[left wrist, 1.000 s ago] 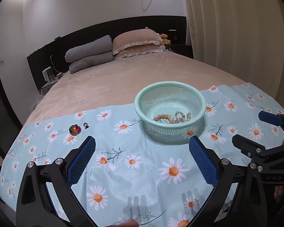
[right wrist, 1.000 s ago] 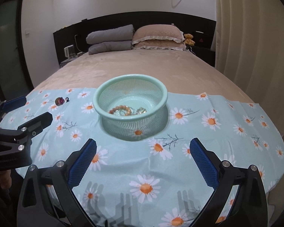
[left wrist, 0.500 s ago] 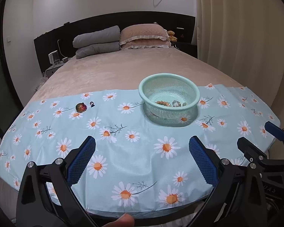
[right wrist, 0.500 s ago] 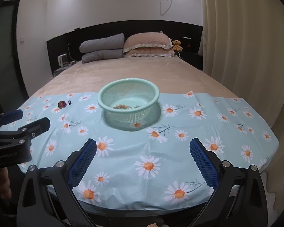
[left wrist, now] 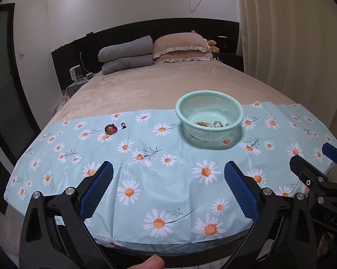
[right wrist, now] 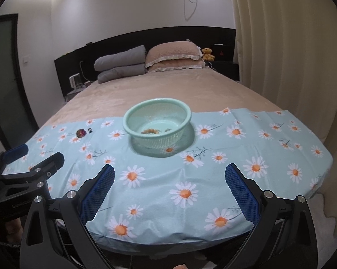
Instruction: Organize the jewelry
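Note:
A mint mesh basket point(left wrist: 209, 103) point(right wrist: 157, 112) stands on a daisy-print cloth point(left wrist: 168, 179) point(right wrist: 235, 157) at the foot of the bed. A beaded bracelet point(left wrist: 202, 123) point(right wrist: 150, 131) and clear jewelry point(left wrist: 218, 123) lie inside it. A dark red brooch point(left wrist: 110, 129) point(right wrist: 80, 132) and a small ring point(left wrist: 123, 125) point(right wrist: 90, 130) lie on the cloth left of the basket. My left gripper point(left wrist: 168, 188) and right gripper point(right wrist: 169, 189) are both open and empty, held back over the cloth's near edge, well short of everything.
The beige bed point(left wrist: 157, 83) stretches behind, with grey and pink pillows point(left wrist: 150, 51) at the headboard. A curtain point(left wrist: 291, 44) hangs on the right. A nightstand with a kettle point(left wrist: 76, 74) stands on the left.
Both grippers have pulled back and away from the basket, which now looks smaller and farther. Both stay open and empty.

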The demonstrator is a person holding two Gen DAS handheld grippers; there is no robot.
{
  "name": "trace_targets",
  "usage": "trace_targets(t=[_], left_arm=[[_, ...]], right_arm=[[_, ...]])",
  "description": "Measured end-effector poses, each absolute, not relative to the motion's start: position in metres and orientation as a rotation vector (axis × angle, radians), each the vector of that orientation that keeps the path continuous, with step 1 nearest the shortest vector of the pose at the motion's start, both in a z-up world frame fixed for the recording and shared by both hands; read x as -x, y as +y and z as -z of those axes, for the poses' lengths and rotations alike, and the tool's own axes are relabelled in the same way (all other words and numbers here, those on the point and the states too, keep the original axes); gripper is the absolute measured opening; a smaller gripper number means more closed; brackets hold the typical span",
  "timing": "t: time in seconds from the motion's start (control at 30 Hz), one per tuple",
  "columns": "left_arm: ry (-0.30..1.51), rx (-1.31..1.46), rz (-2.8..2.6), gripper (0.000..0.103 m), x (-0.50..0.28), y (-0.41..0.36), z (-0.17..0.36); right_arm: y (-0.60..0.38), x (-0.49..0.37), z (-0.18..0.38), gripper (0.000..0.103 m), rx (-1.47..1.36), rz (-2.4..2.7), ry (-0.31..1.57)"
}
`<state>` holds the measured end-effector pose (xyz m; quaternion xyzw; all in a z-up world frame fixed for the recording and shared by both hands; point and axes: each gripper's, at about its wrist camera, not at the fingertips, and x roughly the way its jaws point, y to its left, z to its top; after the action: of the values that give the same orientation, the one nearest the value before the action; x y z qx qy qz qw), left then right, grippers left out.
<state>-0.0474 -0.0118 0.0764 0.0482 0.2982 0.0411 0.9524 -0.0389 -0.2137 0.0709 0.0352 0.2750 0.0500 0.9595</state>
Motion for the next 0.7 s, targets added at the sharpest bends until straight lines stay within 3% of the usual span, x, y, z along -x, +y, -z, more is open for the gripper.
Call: trace_targets(t=[0.7], left_arm=[[0.658,-0.085,-0.060,0.097,0.0458,-0.0145,-0.0713]], right_arm=[[-0.2105,0.0433,-0.0751,0.095,-0.015,-0.073,0.568]])
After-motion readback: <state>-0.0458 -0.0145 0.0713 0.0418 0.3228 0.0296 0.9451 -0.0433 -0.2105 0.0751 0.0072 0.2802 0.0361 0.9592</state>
